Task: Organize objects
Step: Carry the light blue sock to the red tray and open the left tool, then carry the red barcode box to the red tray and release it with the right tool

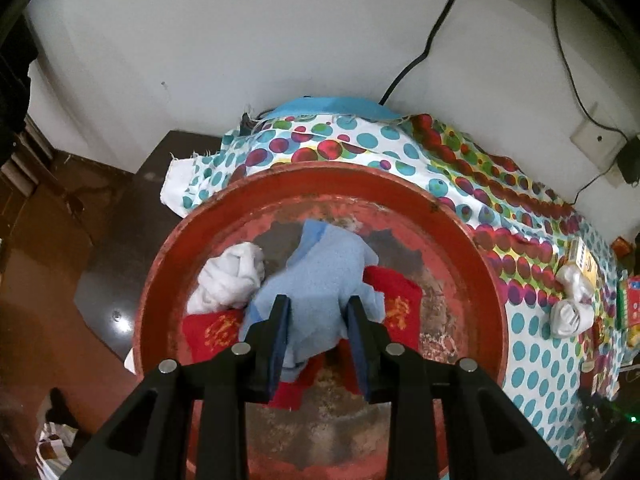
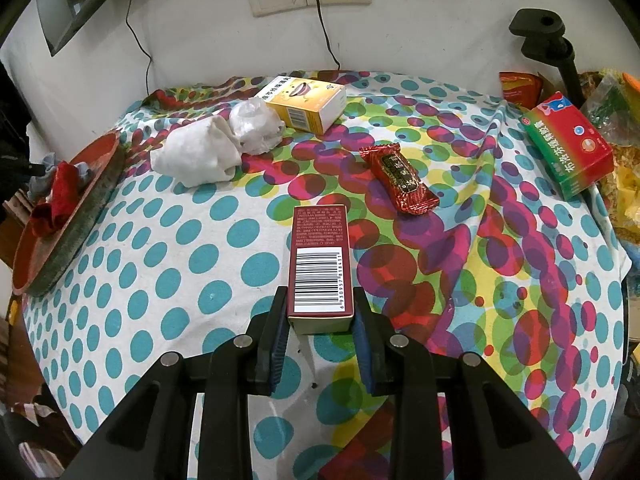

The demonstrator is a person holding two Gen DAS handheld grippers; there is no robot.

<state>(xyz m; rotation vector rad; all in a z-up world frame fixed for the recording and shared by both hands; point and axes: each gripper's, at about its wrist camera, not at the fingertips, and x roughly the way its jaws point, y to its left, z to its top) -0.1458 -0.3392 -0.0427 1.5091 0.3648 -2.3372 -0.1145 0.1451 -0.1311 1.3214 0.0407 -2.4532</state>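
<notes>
Take the round red tray [image 1: 460, 248] as your landmark; it sits at the table's left end on the dotted cloth [image 2: 168, 280]. Its enamel floor is worn and flaked, with grey patches showing through.

Inside the tray lie soft textiles: a light blue sock [image 1: 320, 276] of fuzzy knit at the centre, a knotted white sock bundle [image 1: 232, 276] to its left, and red socks [image 1: 396, 308] with gold embroidered characters beneath and beside the blue one.

Your left gripper [image 1: 318, 340] hangs over the tray. Its fingers [image 1: 280, 332] stand slightly apart on either side of the blue sock; the pads do not visibly press it.

To the right of the tray, on the cloth, note a crumpled white sock pair [image 2: 196, 156], a wad of clear plastic [image 2: 256, 124] and a yellow carton [image 2: 306, 102] with a cartoon face and Chinese print. Further right lie a glossy red crinkled snack wrapper [image 2: 398, 180] and a green-and-red medicine box [image 2: 568, 144] printed with white Chinese characters.

Your right gripper [image 2: 320, 332] is clamped on the near end of a maroon rectangular carton [image 2: 320, 264], well right of the tray. The carton's top face carries fine print and a barcode label reading 6930957818431.
</notes>
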